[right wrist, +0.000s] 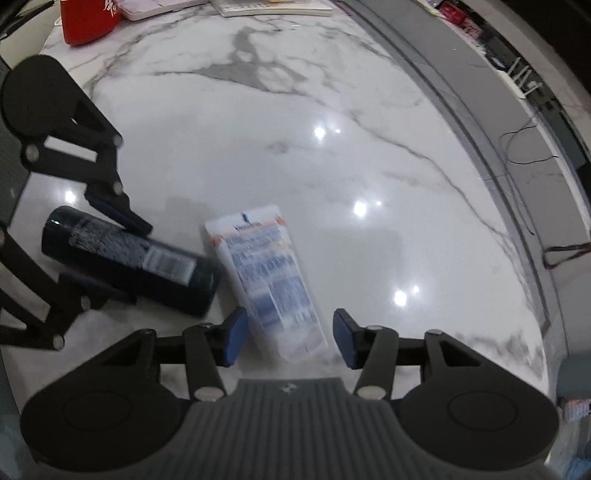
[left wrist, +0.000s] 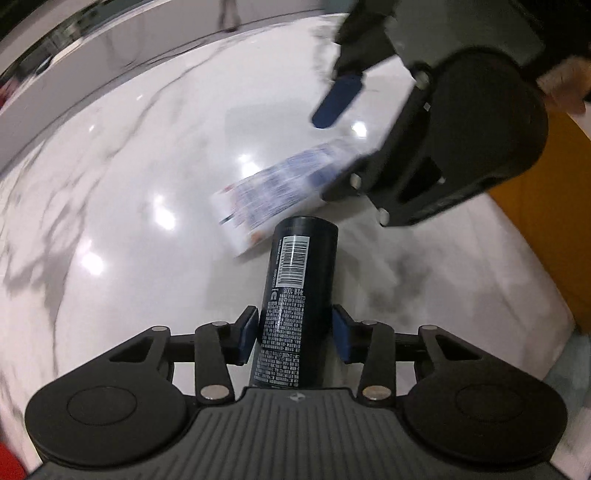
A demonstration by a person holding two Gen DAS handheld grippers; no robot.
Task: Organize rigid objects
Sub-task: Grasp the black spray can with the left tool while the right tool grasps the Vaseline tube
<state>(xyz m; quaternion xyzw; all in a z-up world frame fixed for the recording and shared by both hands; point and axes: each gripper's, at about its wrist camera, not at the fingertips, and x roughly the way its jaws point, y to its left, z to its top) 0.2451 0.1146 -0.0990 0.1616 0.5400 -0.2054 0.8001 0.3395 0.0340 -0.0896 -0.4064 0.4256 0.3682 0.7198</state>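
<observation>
Lying on the white marble tabletop [right wrist: 369,147], dark cylindrical can [left wrist: 295,295] between the left tool [left wrist: 294,334], pads apart, white printed tube [right wrist: 273,280] between the spread right tool [right wrist: 289,336], untouched.

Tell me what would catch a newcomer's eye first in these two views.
Probably the dark can lying on the white marble table, between the left claw pads, with a small gap on one side. Next, the white tube beside it, lying loose between the open right claw pads. A red object sits at the far edge.
</observation>
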